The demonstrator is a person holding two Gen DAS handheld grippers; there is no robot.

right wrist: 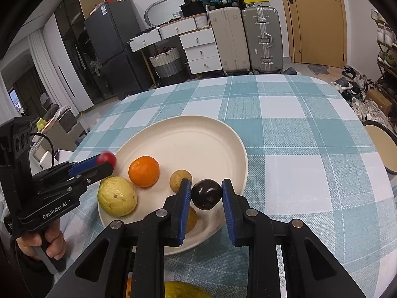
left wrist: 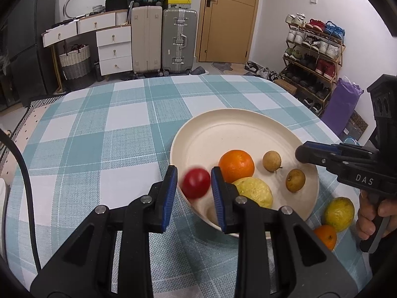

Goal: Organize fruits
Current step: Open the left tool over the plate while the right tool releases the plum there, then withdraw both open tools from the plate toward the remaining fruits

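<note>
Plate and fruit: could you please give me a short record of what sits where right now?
plate: cream, on checked tablecloth
in plate: orange, yellow fruit, two small brown fruits
left gripper: closed on red tomato at the plate's rim
right gripper: dark fruit between its pads, over the plate
beside plate: second orange, second yellow fruit

One plate (left wrist: pixel 223 134), two oranges (left wrist: pixel 236 165) (left wrist: pixel 326 236), two yellow fruits (left wrist: pixel 254 191) (left wrist: pixel 338 213), two brown fruits (left wrist: pixel 271 161) (left wrist: pixel 295 180), one red fruit (left wrist: pixel 196 182), one dark purple fruit (right wrist: pixel 206 194)
</note>
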